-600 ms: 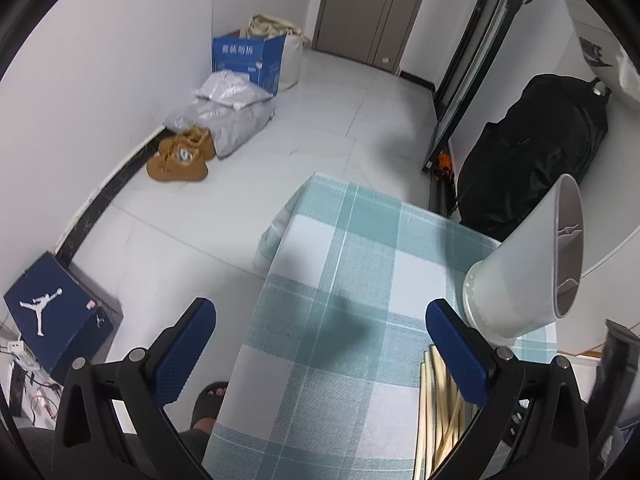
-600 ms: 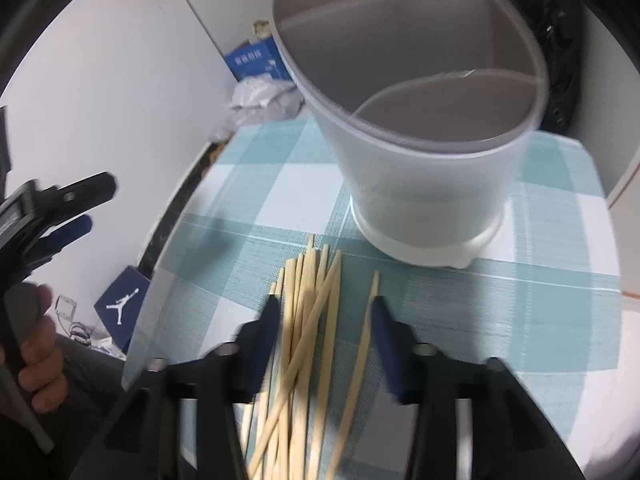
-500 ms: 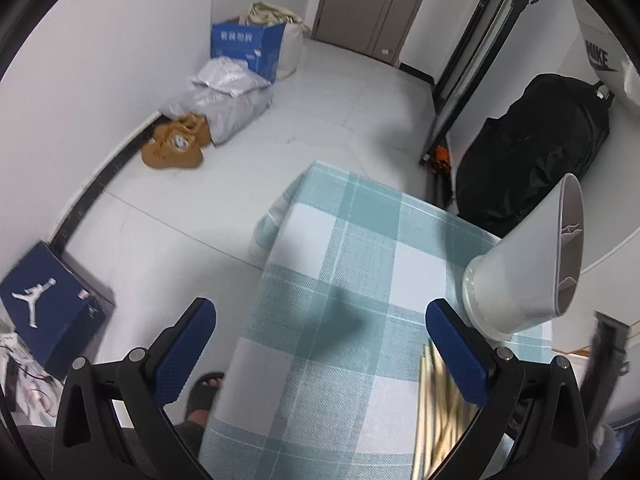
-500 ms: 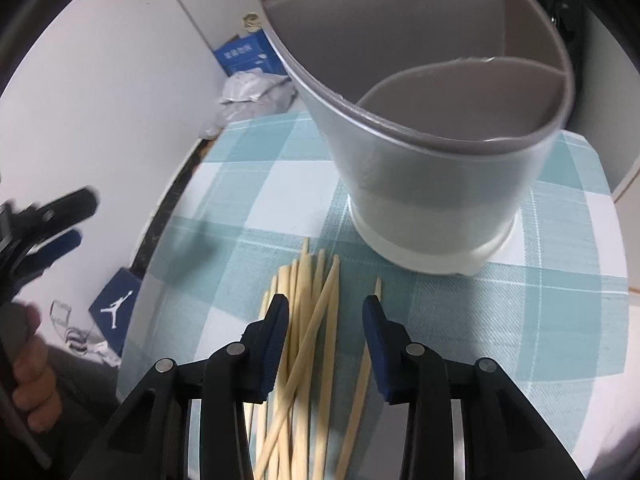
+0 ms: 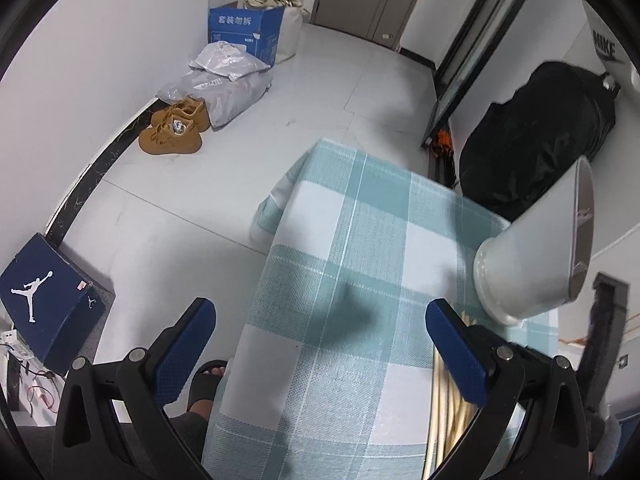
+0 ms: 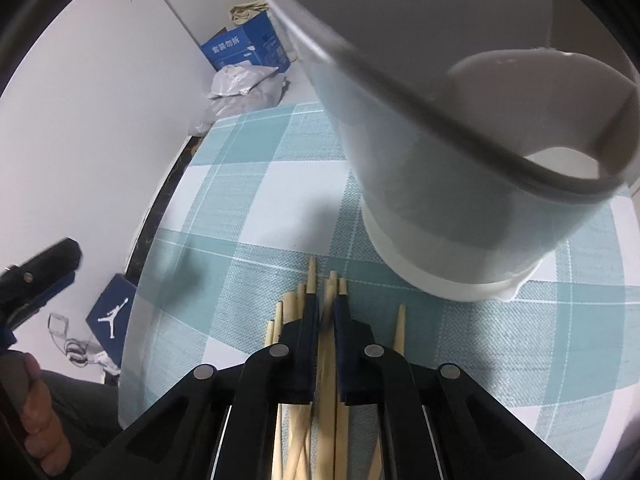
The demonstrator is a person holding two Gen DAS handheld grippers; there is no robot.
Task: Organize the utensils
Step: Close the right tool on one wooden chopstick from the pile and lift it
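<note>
A pile of pale wooden chopsticks (image 6: 311, 276) lies on the teal checked tablecloth (image 6: 248, 208), just in front of a white divided utensil holder (image 6: 460, 208). My right gripper (image 6: 326, 300) is down on the pile, its blue-padded fingers shut on a few chopsticks at the middle of the bundle. One stick (image 6: 400, 328) lies apart on the right. My left gripper (image 5: 318, 312) hangs wide open above the cloth's left part with nothing between its fingers. In the left wrist view, the holder (image 5: 532, 264) stands at the right and the chopsticks (image 5: 452, 400) show behind the right finger.
The table's left edge drops to a white floor. A blue shoe box (image 5: 44, 300), tan shoes (image 5: 172, 132), grey bags (image 5: 224, 80) and a blue carton (image 5: 244, 32) lie there. A black bag (image 5: 532, 140) sits behind the table. A slippered foot (image 5: 208, 380) stands by the table.
My right gripper has come down and forward onto the chopsticks and its fingers have closed from wide apart to shut on them. The left gripper stays open and has hardly moved.
</note>
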